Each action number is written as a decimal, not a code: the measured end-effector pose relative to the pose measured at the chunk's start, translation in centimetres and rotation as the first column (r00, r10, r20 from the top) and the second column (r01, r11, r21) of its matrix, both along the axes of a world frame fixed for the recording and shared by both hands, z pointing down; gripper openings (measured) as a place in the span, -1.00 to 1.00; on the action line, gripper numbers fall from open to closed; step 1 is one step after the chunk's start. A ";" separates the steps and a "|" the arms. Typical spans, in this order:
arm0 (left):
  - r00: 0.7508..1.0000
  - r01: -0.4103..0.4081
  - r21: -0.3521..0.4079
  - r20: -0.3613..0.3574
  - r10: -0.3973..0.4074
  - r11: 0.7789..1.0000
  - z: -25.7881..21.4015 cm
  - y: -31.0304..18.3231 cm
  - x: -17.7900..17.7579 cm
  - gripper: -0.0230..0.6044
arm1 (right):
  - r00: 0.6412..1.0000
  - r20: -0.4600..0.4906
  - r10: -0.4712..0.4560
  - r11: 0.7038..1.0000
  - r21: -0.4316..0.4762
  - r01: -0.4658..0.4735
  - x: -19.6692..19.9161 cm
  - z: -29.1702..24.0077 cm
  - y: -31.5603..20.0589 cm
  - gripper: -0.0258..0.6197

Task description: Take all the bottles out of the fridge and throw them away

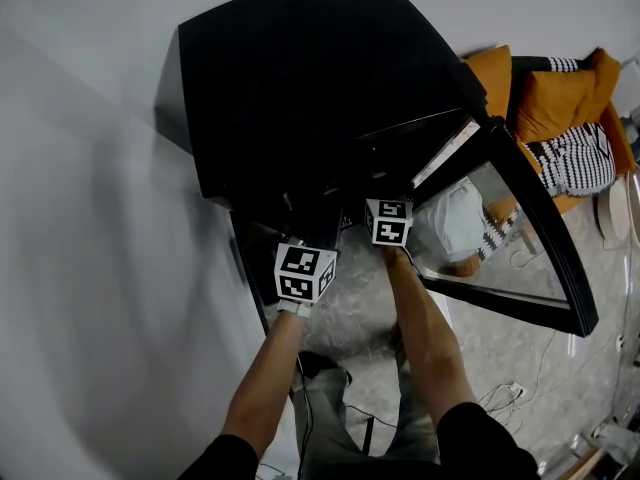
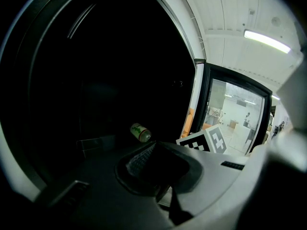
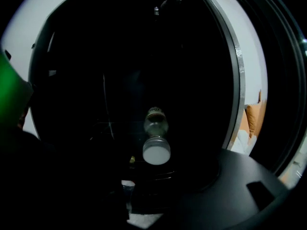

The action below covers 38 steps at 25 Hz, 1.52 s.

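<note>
From above, the black fridge (image 1: 300, 78) stands with its door swung out to the right. Both arms reach into its opening; only the left marker cube (image 1: 304, 273) and the right marker cube (image 1: 389, 221) show, the fingertips being hidden inside. In the left gripper view a small green-labelled bottle (image 2: 140, 132) lies on its side in the dark, beyond my left gripper (image 2: 144, 169); how its jaws stand is too dark to read. In the right gripper view a clear bottle (image 3: 156, 140) lies end-on just ahead of my right gripper (image 3: 148, 190), which is open with nothing between its fingers.
The glass fridge door (image 1: 520, 228) juts out at the right, close beside my right arm. Past it stand an orange sofa (image 1: 560, 98) and a black-and-white cushion (image 1: 580, 163). Cables (image 1: 510, 393) trail on the floor. A white wall fills the left side.
</note>
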<state>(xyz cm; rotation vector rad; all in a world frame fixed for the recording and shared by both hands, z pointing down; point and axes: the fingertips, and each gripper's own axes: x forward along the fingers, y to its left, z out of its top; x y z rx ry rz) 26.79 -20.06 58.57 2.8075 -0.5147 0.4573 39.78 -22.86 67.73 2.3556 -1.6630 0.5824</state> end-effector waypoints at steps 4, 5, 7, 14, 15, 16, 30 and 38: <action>1.000 0.010 -0.008 0.001 -0.010 1.000 0.5 0.2 -0.4 -0.92 | 1.000 0.001 -0.019 1.000 -0.013 0.019 -0.1 0.6 -1.0 -0.06; 1.000 0.013 -0.009 -0.001 -0.013 1.000 0.5 0.3 -0.5 -0.92 | 1.000 -0.002 -0.021 1.000 -0.018 0.021 -0.1 0.7 -1.1 -0.06; 1.000 0.018 -0.010 -0.006 -0.018 1.000 0.6 0.4 -0.7 -0.92 | 1.000 -0.012 -0.027 0.999 -0.024 0.026 -0.2 0.9 -1.2 -0.06; 0.999 0.031 -0.017 -0.008 -0.031 0.999 1.7 1.1 -1.5 -0.92 | 0.998 -0.016 -0.057 0.998 -0.005 0.057 -0.9 0.8 -0.3 -0.30; 1.000 0.031 -0.018 -0.006 -0.031 0.999 1.8 1.3 -1.7 -0.92 | 0.998 -0.010 -0.060 0.998 -0.003 0.060 -1.0 0.7 0.0 -0.30; 1.000 0.031 -0.020 -0.004 -0.031 0.999 1.9 1.5 -1.8 -0.92 | 0.998 -0.008 -0.062 0.998 0.000 0.062 -1.2 0.7 0.2 -0.30; 0.994 0.105 -0.033 0.022 -0.104 0.994 -2.7 5.9 -5.7 -0.92 | 0.995 0.047 -0.084 0.996 0.030 0.083 -4.3 -5.7 8.4 -0.31; 0.981 0.189 -0.038 0.047 -0.187 0.981 -9.5 11.0 -8.7 -0.92 | 0.984 0.068 -0.168 0.985 0.044 0.165 -6.1 -14.2 13.3 -0.31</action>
